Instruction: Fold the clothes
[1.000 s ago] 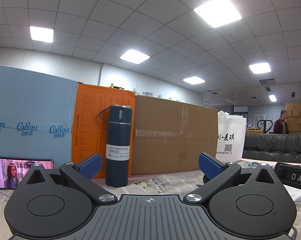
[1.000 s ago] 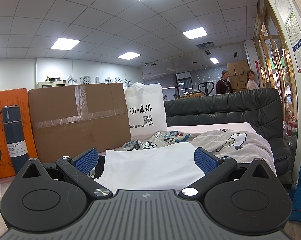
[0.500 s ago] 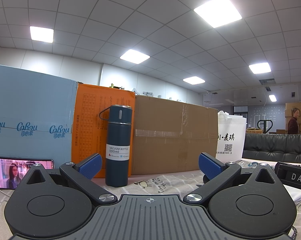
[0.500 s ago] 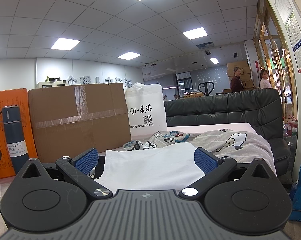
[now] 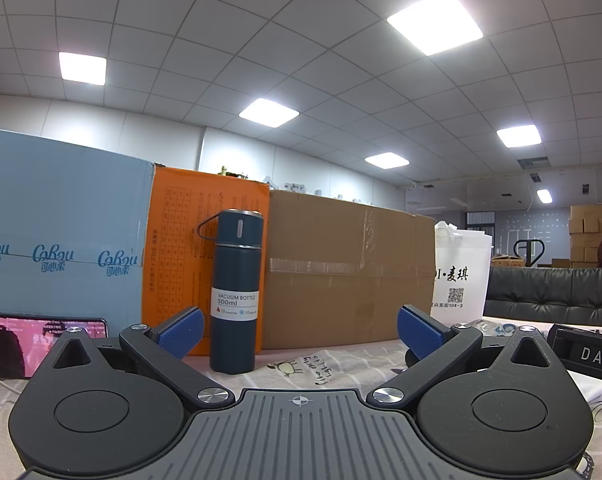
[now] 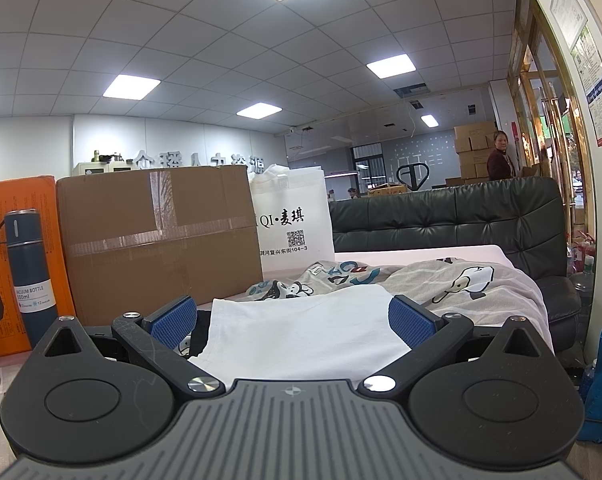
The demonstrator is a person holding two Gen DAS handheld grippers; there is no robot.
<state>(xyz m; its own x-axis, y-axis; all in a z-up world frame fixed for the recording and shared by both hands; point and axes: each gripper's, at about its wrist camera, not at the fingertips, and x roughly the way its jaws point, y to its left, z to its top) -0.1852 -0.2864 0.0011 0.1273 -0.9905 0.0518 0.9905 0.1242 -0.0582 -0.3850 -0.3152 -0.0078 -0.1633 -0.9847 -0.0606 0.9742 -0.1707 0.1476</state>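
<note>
A white garment (image 6: 301, 332) lies flat on the table, right in front of my right gripper (image 6: 299, 320), which is open and empty with its blue pads on either side of the cloth's near part. A black piece (image 6: 201, 332) shows at the garment's left edge. My left gripper (image 5: 299, 330) is open and empty, low over the printed table sheet (image 5: 301, 364), pointing at the boxes. A corner of the white garment (image 5: 593, 388) shows at the right of the left wrist view.
A blue vacuum bottle (image 5: 236, 292), a brown cardboard box (image 5: 349, 272), an orange box (image 5: 177, 240), a light blue box (image 5: 61, 240) and a white bag (image 5: 459, 276) line the table's back. A phone (image 5: 21, 344) leans at left. A black sofa (image 6: 461, 220) stands behind.
Both grippers have stayed still. Only the people in the far background have moved to the right.
</note>
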